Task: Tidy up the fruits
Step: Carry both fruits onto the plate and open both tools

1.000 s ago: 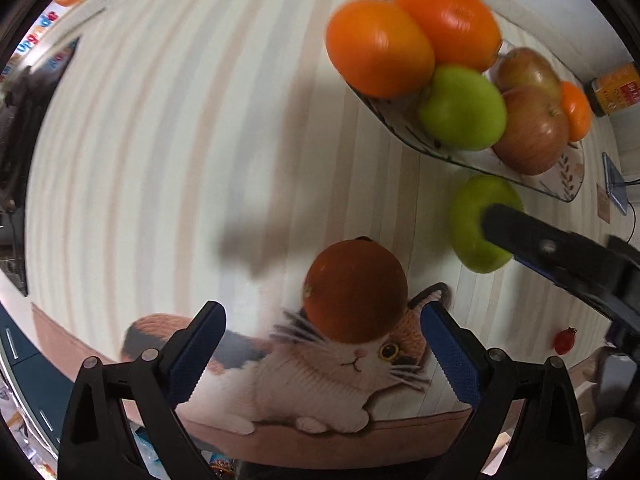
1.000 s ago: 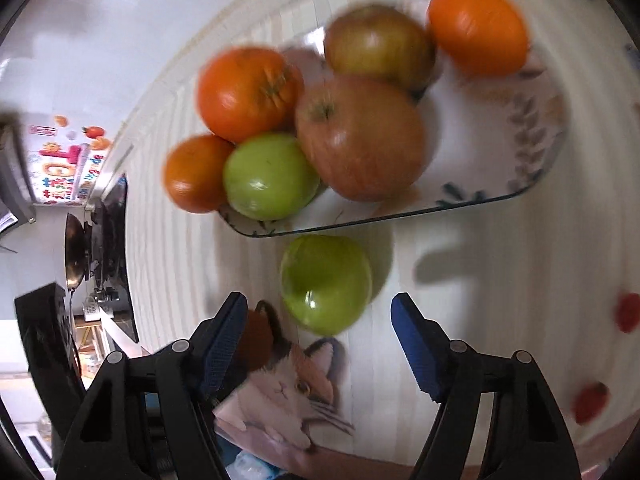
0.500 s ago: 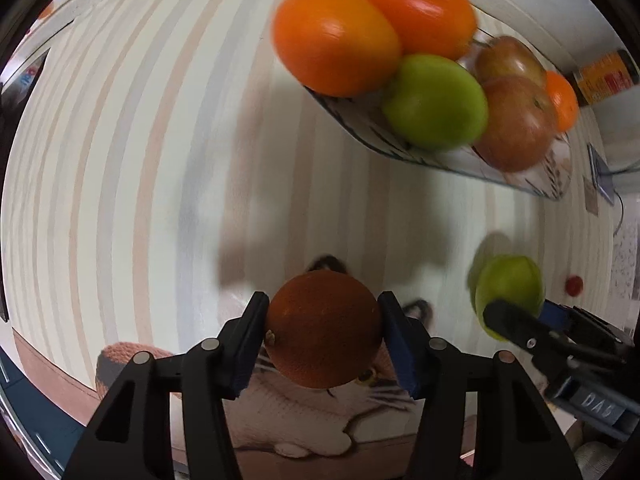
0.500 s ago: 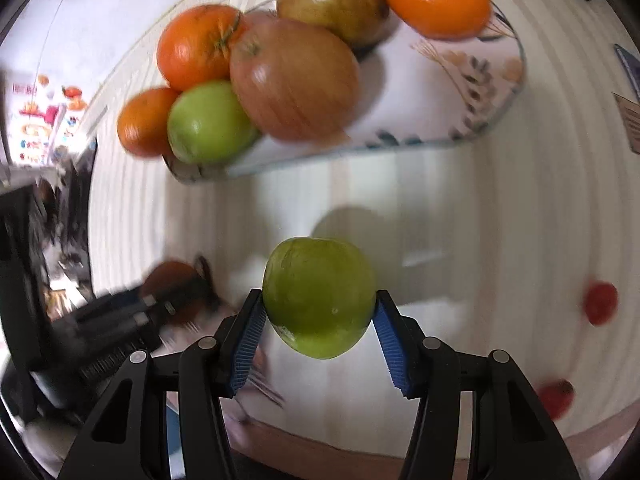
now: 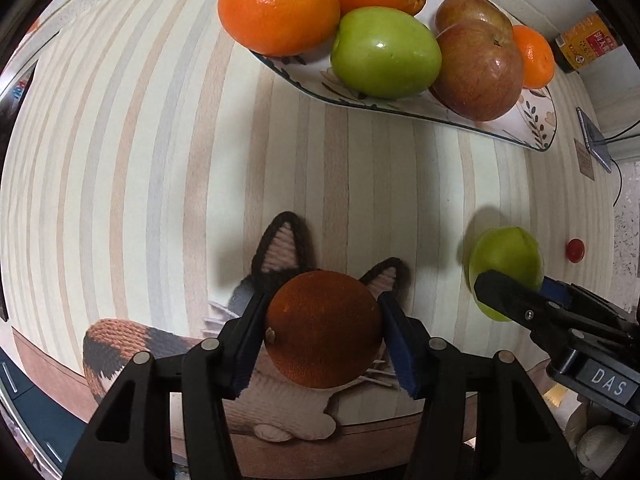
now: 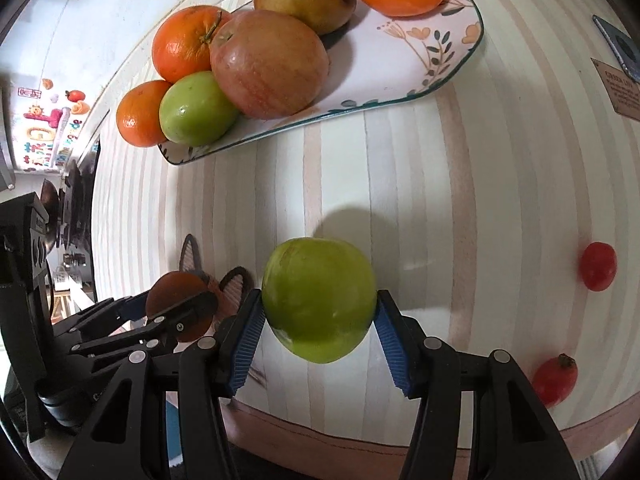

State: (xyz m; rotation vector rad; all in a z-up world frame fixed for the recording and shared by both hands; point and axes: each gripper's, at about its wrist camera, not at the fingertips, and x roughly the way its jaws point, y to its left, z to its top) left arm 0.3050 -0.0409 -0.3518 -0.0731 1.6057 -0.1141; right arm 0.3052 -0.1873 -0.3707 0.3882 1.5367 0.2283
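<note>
Left gripper (image 5: 322, 332) clamped on dark orange round fruit (image 5: 324, 328), hiding the cat-print mat's (image 5: 120, 344) face. Right gripper (image 6: 318, 328) clamped on green apple (image 6: 319, 299); underside unseen. Both fruits held above striped table (image 5: 140, 160), lifted since a second ago. Floral plate (image 6: 440, 40) unchanged.

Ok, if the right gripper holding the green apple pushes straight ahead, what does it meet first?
Bare striped tablecloth first, then probably the floral oval plate near its rim; depth is unclear. The right gripper grips the green apple.
</note>
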